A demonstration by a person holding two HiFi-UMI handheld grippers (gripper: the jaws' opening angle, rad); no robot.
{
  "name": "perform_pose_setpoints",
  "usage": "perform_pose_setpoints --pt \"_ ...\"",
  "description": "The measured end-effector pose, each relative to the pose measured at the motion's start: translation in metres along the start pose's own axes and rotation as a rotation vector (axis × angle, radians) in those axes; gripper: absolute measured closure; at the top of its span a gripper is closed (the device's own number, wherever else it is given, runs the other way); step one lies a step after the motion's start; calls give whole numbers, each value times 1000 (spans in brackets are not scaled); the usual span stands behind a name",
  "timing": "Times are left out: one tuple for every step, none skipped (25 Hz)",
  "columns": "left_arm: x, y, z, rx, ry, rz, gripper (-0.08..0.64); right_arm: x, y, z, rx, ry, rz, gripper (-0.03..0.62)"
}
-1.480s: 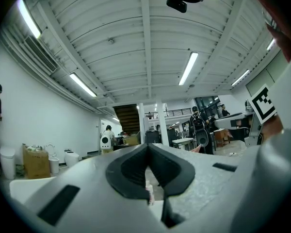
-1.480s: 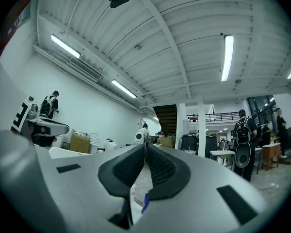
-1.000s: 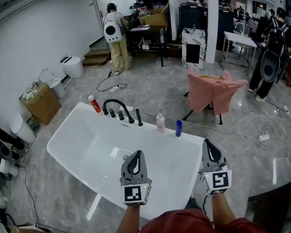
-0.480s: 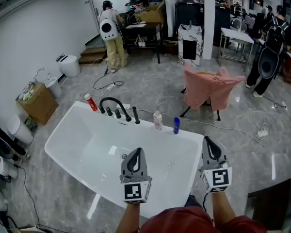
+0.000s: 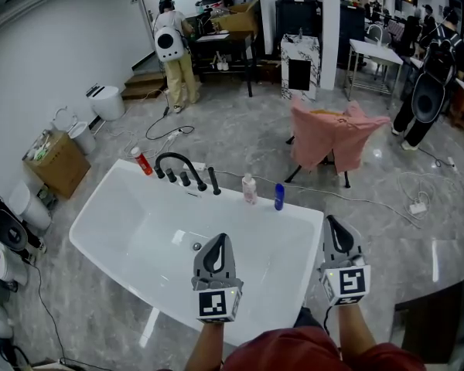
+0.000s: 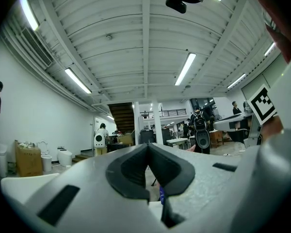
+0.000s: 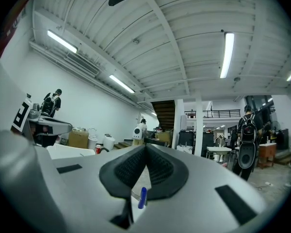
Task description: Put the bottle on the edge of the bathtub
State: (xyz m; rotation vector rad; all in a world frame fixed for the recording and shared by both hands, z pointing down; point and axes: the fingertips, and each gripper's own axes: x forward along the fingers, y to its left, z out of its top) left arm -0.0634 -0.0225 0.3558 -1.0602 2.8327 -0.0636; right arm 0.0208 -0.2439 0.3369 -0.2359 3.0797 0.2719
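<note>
Three bottles stand upright on the far rim of the white bathtub [image 5: 139, 230]. The blue bottle [image 5: 279, 196] sits toward the right end of that rim, and the pale bottle [image 5: 250, 188] with a pinkish tint is just beside it at its nine o'clock, the two apart. The red bottle [image 5: 142, 161] is way over at the tub's ten o'clock corner, well apart from the other pair. Between them along the rim runs the black faucet [image 5: 174, 162] with its arched spout and a row of black handles. Down at the near side, both tools hover level over the tub's near edge. The left tool [image 5: 218, 240] is at six o'clock from the pale bottle, clenched tight on nothing; in its own view the left tool [image 6: 146, 147] has its tips pressed together, and the blue bottle [image 6: 162, 194] peeks through the slot below them. The right tool [image 5: 333, 222] sits over the tub's right corner, at five o'clock from the blue bottle. It is clamped closed and empty too, and the right tool [image 7: 145, 147] frames that blue bottle [image 7: 143, 197] beneath its tips. Beyond the tub at one o'clock a pink cloth [image 5: 336, 134] drapes over a stand on the grey floor [image 5: 240, 130], and a cardboard box [image 5: 58, 161] sits off at nine o'clock.
</note>
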Motion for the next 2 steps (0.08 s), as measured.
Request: perform_pose_setpoints --pt "1 0 0 -1 0 0 555 1 0 0 -1 1 -1 594" --pt "2 1 0 -2 0 0 555 2 -1 0 -2 2 -1 594"
